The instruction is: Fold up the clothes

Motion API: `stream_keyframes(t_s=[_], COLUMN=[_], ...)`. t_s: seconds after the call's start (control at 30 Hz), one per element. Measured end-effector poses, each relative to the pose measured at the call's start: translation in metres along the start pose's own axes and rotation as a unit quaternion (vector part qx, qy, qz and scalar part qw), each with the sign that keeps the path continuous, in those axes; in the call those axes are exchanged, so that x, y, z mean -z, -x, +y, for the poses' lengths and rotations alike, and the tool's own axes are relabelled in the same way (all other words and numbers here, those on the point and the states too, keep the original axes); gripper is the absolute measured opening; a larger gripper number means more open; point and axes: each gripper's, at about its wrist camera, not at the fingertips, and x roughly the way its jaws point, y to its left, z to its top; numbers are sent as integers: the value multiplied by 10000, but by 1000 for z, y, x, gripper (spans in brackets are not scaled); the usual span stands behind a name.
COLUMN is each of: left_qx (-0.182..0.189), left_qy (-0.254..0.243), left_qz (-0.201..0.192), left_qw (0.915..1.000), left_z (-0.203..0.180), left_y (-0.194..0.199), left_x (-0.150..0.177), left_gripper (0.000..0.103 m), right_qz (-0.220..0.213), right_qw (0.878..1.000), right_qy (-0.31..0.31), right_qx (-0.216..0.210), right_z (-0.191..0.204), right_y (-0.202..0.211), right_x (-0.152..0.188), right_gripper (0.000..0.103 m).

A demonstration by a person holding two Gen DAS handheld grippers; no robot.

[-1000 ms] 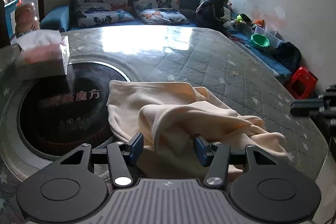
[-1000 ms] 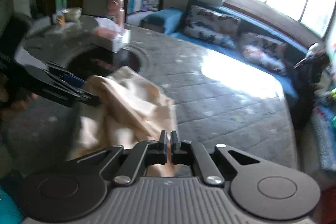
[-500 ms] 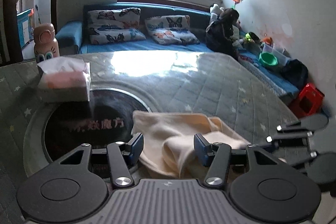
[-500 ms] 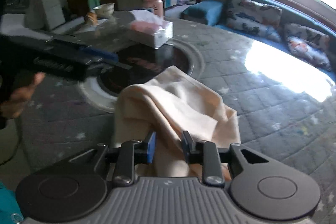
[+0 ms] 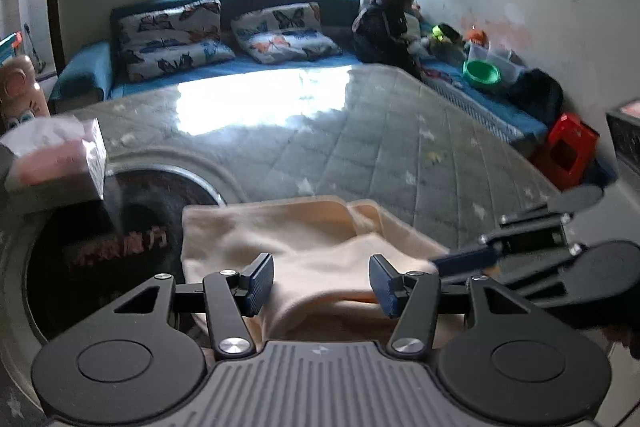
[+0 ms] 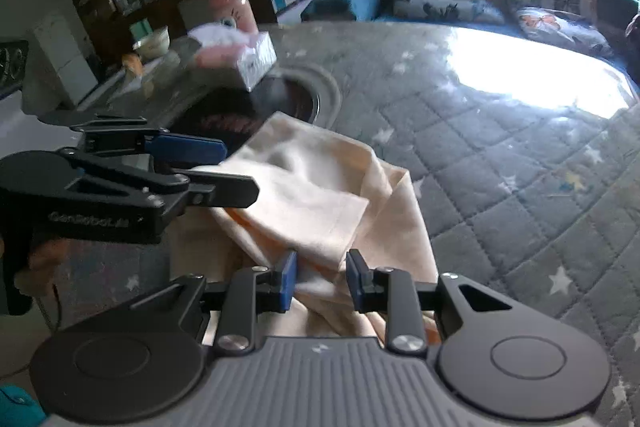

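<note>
Left wrist view: big quilted table (image 5: 400,147), and the cream garment (image 5: 304,251) is bunched near its front edge, partly over the dark round inset (image 5: 92,239). Looks like mid-fold, between grabs. The left gripper (image 5: 321,285) and right gripper (image 6: 321,280) both gape wide over the cloth, holding nothing. Next move probably needs pinching an edge.
</note>
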Motion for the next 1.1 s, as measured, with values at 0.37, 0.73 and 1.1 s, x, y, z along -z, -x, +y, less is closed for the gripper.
stream_keyframes(t_s=[0.37,0.73,1.1], left_qx=[246,-111,-652], left_qy=[-381,-13,463], left_qz=[-243,-488,-642], left_qw=[9987,9987,9947], left_z=[-9,23,73], left_y=[6,13,53], left_x=[6,5,18], left_gripper=[60,5,3], right_qz=[-538,-601,3], right_qw=[9977,9941,9842], right_qy=[413,897,1721], right_qx=[-19,-132,411], right_z=[18,44,65], right_y=[26,34,-16], right_x=[-40,-49,-4], right_gripper=[6,14,33])
